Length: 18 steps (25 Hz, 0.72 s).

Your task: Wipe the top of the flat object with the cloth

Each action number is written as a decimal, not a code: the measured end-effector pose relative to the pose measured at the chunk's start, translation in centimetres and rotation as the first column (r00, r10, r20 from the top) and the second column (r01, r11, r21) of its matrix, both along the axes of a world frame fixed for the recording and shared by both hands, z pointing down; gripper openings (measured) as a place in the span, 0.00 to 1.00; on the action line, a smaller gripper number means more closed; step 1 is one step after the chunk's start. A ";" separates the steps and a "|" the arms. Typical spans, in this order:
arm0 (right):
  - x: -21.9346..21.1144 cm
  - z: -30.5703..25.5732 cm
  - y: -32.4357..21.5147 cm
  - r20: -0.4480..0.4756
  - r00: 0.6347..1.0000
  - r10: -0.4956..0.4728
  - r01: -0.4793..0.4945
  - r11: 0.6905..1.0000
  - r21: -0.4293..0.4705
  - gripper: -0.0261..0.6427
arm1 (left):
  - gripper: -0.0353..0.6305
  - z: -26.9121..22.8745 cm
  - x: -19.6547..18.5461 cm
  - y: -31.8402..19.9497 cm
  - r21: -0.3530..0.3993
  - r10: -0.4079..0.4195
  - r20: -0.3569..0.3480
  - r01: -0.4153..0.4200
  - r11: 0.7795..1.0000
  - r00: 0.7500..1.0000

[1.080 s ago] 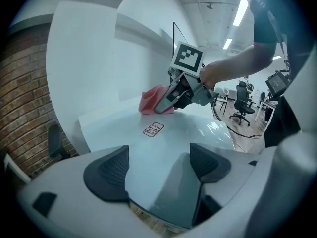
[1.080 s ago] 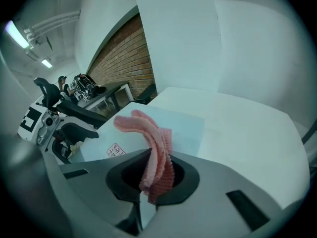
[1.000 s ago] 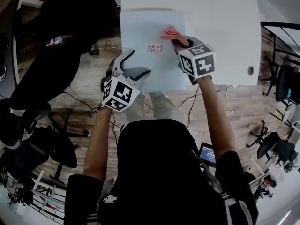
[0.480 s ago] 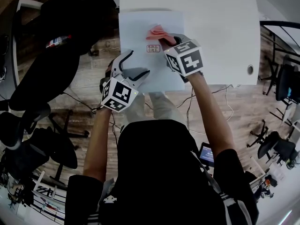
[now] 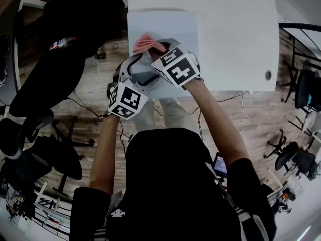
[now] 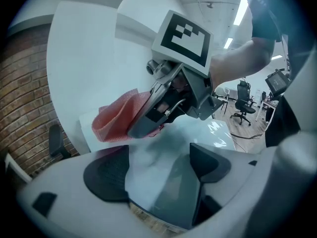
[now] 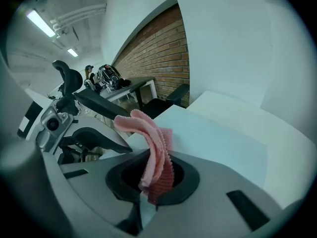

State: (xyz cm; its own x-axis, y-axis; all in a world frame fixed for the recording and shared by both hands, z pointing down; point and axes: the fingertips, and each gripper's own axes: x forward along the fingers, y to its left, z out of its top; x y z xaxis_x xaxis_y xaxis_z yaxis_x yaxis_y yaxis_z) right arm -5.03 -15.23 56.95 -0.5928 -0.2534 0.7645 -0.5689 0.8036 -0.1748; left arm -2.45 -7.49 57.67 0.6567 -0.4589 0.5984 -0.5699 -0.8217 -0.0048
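**Head view.** The flat object (image 5: pixel 175 26) lies on the white table (image 5: pixel 235 29) at its near left edge. The right gripper (image 5: pixel 159 51) holds the pink cloth (image 5: pixel 146 42) over the object's left part. The left gripper (image 5: pixel 140 70) sits at the object's near left corner.

**Left gripper view.** The left gripper (image 6: pixel 158 170) has its jaws spread wide, and the flat object's (image 6: pixel 198 133) corner lies between them. Only this view shows the cloth's (image 6: pixel 116 120) lower edge meeting the object's top, under the right gripper (image 6: pixel 141 128).

**Right gripper view.** The right gripper (image 7: pixel 153 182) is clamped on the cloth (image 7: pixel 156 157), which stands up in folds. The flat object (image 7: pixel 218 143) lies beyond. A brick wall (image 7: pixel 158 53) appears behind.
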 end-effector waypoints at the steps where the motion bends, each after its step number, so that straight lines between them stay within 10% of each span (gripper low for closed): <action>1: -0.1 0.0 0.1 0.002 1.000 0.000 0.000 1.000 -0.002 0.11 | 0.62 0.0 0.0 0.0 0.000 0.000 0.000 0.000 1.000 1.000; 18: 4.6 0.0 -4.0 0.002 0.988 0.155 -0.155 0.988 0.001 0.11 | 0.62 -0.1 0.0 0.1 0.000 0.004 -0.007 -0.004 1.000 1.000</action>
